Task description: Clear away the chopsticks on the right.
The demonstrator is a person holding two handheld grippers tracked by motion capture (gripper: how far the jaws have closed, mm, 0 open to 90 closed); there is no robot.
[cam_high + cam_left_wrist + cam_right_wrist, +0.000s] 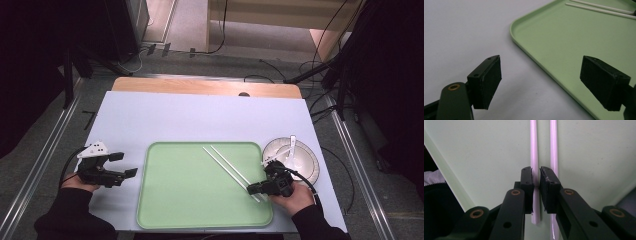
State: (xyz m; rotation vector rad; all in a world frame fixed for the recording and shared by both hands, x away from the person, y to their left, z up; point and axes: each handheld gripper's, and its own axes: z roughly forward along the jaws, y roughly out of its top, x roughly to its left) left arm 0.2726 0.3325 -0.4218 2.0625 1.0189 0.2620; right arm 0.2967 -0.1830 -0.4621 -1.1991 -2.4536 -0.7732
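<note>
Your right hand-held gripper (536,185) nearly closes around one white chopstick (534,157) near its end on the green tray (170,200), leaving a slight gap, while the left hand-held gripper (122,165) waits wide open and empty over the tabletop (150,115).

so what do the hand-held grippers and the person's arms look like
Both are black two-jaw tools. The left hand-held gripper carries a grey three-cornered plate on top and has flat rectangular pads. The right hand-held gripper has brass-coloured rivets on its linkage arms. A black cable trails from each. The person wears black sleeves.
</note>
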